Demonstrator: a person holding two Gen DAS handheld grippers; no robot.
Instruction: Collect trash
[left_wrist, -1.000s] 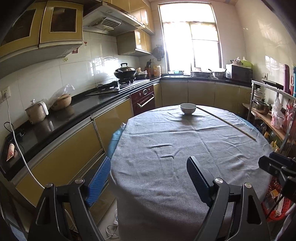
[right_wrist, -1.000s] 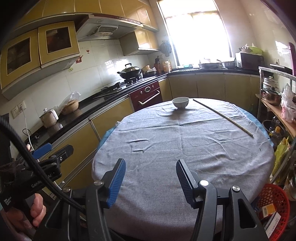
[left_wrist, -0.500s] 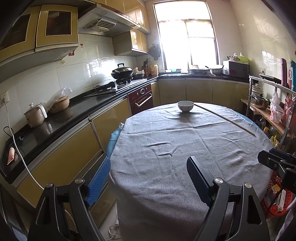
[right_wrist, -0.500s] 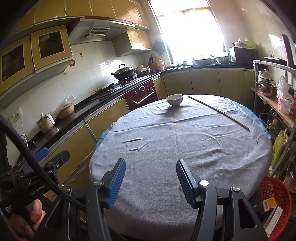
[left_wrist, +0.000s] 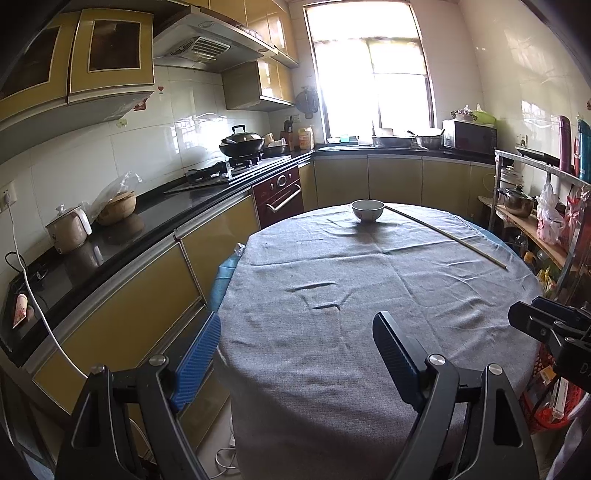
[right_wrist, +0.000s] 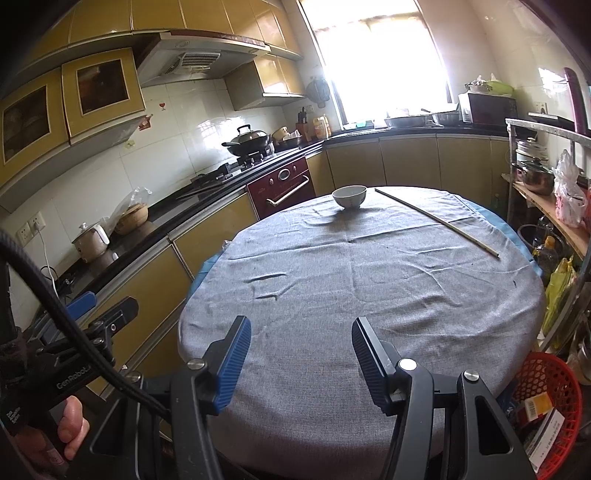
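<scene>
On the far part of the round bench (left_wrist: 369, 295), near its far right edge, a long thin stick (left_wrist: 443, 230) is seen lying flat on the grey cloth (right_wrist: 351, 277); it is judged the likeliest piece of trash in view, since no wrapper or scrap can be made out on the cloth. One end lies just beside a white bowl (left_wrist: 367, 210) at the far edge, the other reaches toward the right edge. The stick is judged light, stiff and slender, liable to roll or pivot if nudged and to snap if bent; a hold near its middle, or at the nearer end, with the pads set across its length, is judged best. As it lies flush with soft cloth, some fabric could be pinched along with it. The bowl is judged fragile and is better left undisturbed.

At the near edge of the bench, the left claw (left_wrist: 295, 354) is held with its blue pads wide apart and nothing between them. The right claw (right_wrist: 301, 354) is likewise apart, though more narrowly, and is also empty. Both hang over the near edge, well apart from the stick. A hand (right_wrist: 72, 428) is seen on the left claw's handle in the right wrist view.

Beyond the right near edge of the bench, a red basket (right_wrist: 550, 410) holding packaging stands on the floor; it is judged a possible place for collected trash. No collecting is judged to be begun yet.
</scene>
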